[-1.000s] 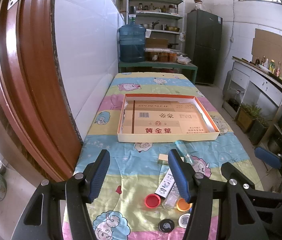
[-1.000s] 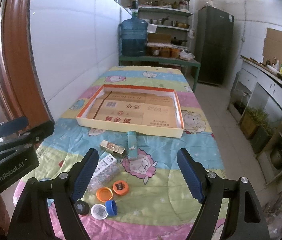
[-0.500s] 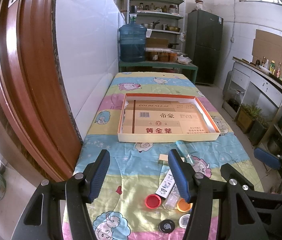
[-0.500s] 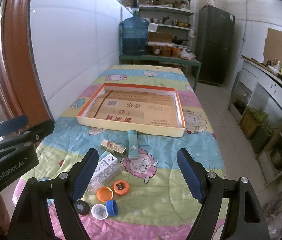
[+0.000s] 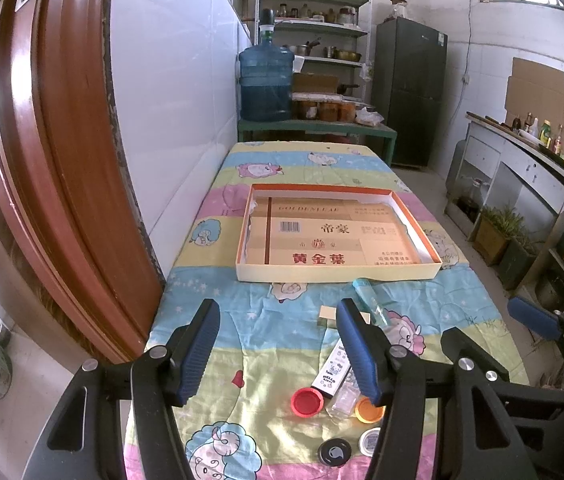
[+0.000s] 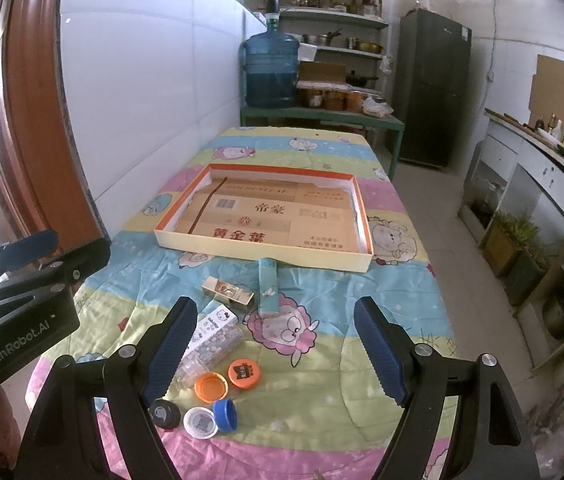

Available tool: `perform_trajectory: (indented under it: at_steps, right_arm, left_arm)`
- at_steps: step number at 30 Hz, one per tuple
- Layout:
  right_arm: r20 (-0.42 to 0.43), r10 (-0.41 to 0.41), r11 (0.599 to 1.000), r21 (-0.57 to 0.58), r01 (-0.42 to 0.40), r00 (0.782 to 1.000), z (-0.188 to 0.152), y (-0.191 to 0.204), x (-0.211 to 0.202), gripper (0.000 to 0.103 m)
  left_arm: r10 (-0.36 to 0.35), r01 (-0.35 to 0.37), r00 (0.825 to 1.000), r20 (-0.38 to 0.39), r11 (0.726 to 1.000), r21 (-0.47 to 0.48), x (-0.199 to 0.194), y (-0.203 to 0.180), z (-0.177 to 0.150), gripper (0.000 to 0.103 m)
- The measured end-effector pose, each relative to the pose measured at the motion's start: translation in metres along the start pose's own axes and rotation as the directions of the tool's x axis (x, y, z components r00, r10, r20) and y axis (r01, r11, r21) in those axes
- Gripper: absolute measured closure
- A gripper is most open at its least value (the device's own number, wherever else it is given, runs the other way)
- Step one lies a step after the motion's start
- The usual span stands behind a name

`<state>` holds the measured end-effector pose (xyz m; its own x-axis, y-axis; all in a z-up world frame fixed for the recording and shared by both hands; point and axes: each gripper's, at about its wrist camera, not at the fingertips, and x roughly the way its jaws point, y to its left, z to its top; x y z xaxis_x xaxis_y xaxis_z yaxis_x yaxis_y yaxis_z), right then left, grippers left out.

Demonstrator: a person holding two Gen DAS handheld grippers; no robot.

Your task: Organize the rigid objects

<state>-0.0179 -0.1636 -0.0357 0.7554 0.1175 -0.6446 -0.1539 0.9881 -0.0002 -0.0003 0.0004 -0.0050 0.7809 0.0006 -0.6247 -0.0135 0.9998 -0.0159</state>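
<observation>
2 wide-open, empty grippers, left gripper (image 5: 278, 344) and right gripper (image 6: 276, 346), above scattered bottle caps (image 6: 210, 387) before the shallow box (image 6: 266, 248).

A cartoon-sheep cloth (image 6: 361, 360) in pastel stripes covers the table, carrying a cream tray (image 6: 242, 249) with orange inner walls and orange caps (image 6: 211, 387).
</observation>
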Motion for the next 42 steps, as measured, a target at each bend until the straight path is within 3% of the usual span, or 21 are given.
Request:
perform_trajectory:
  at_steps: [25, 42]
  right_arm:
    - [-0.008, 0.008, 1.000, 0.000, -0.008, 1.000, -0.003, 0.001, 0.004, 0.021]
    - [-0.041, 0.046, 0.999, 0.013, -0.046, 0.998, -0.018, -0.005, 0.010, 0.021]
  left_arm:
    - [-0.002, 0.002, 1.000, -0.004, 1.000, -0.004, 0.001, 0.000, -0.001, 0.042]
    - [-0.019, 0.017, 0.999, -0.047, 0.999, -0.030, 0.023, 0.009, -0.024, 0.042]
